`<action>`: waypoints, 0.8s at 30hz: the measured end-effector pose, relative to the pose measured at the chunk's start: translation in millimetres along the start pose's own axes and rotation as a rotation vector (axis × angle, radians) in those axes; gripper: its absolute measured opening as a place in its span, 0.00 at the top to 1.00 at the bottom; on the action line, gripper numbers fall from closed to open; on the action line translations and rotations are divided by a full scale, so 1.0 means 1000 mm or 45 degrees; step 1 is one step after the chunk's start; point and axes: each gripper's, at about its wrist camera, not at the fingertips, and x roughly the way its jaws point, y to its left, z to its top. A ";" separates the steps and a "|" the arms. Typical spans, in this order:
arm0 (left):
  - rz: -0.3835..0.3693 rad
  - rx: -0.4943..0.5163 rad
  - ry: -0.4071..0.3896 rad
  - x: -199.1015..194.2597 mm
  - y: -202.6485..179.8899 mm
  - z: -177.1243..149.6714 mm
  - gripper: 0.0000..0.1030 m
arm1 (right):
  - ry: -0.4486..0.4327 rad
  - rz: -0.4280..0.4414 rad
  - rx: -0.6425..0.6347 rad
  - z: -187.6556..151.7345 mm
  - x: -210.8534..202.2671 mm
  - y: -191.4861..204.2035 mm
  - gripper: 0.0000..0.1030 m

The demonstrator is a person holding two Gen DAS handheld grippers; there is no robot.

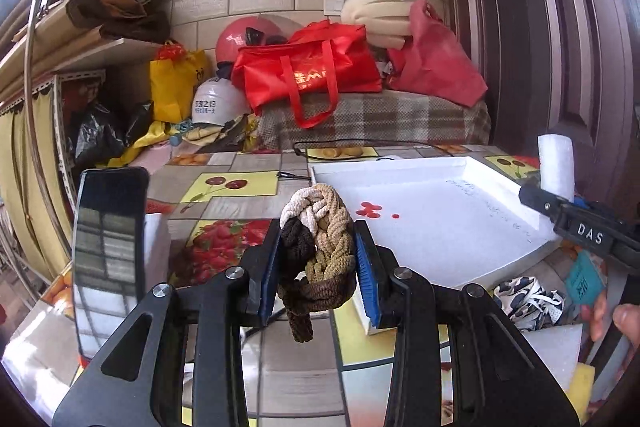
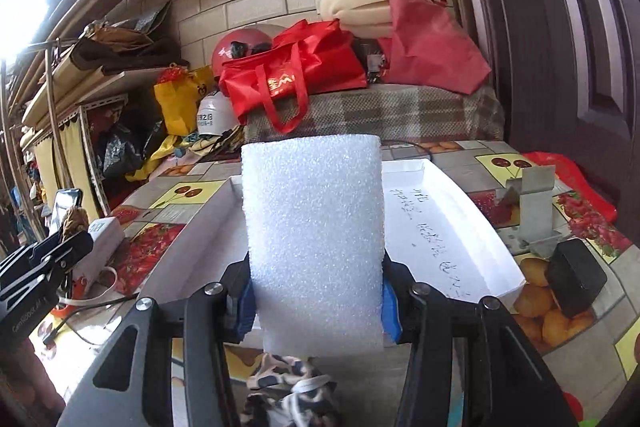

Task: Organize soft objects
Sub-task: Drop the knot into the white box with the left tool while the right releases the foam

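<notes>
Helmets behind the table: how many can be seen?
2. A red helmet beside the red bag, and a white helmet lower, beside the yellow bag. Clutter may hide others.

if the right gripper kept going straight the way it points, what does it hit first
Probably the white tray: the right gripper, shut on a foam block, points slightly downward over it. Depth is hard to judge.

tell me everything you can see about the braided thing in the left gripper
The braided band is a soft, stretchy-looking plait of thick cords in cream, tan and dark brown, bunched into an upright lump. It is clamped between the blue pads of the left gripper, which press on both its sides, so it is held clear of the table. Its cream and tan top pokes above the fingers, and a dark brown loop hangs down below them. It sits in front of the near left corner of the white tray.
</notes>
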 end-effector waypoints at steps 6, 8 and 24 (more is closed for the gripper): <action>0.008 0.057 0.118 0.046 -0.035 0.013 0.67 | -0.045 -0.252 0.165 0.008 -0.003 -0.062 0.52; 0.010 0.066 0.141 0.060 -0.045 0.017 0.67 | -0.015 -0.245 0.187 0.007 0.001 -0.066 0.52; 0.024 0.149 0.336 0.111 -0.067 0.019 0.03 | 0.149 -0.191 -0.035 0.020 0.066 -0.007 0.08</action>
